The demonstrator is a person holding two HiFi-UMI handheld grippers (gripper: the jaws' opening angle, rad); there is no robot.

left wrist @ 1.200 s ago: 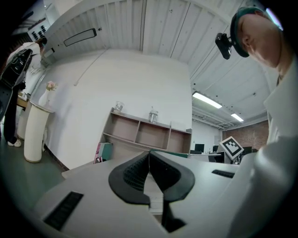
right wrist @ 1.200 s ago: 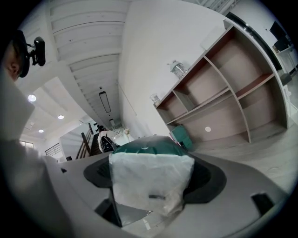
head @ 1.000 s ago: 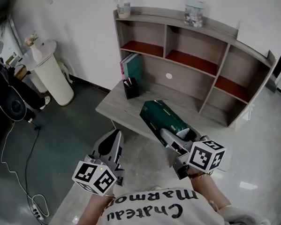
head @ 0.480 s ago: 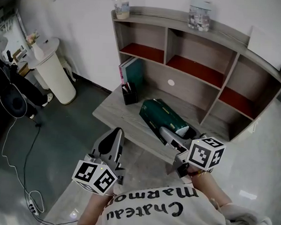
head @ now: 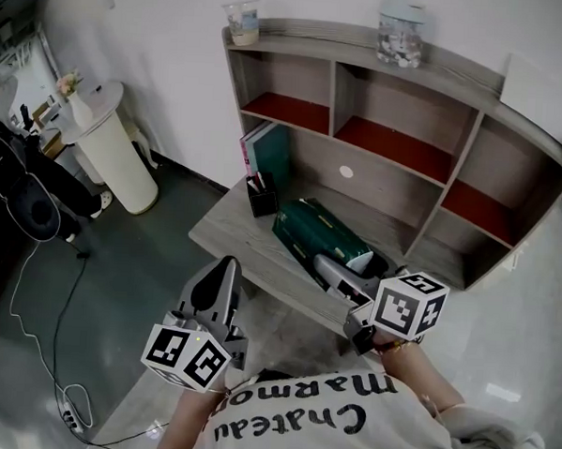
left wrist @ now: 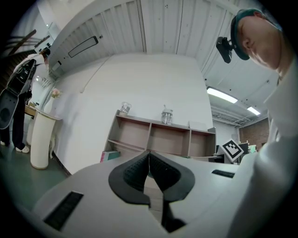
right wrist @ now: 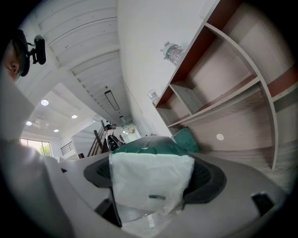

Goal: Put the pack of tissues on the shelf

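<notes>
Right tongs point(head: 349, 274) are clamped on the near, white end of the pack of tissues point(head: 316, 230), which appears to lie on the surface point(head: 226, 233) just in front of the shelf point(head: 474, 135). Left tongs point(head: 227, 268) are pressed together on nothing, near and to the left. A sound lift likely keeps the pack level, clears a bay's lip, then slides in lengthwise. Counted: one pack; two jars on the shelf top, left jar point(head: 242, 20) and right jar point(head: 401, 33); one pen holder point(head: 261, 195).
</notes>
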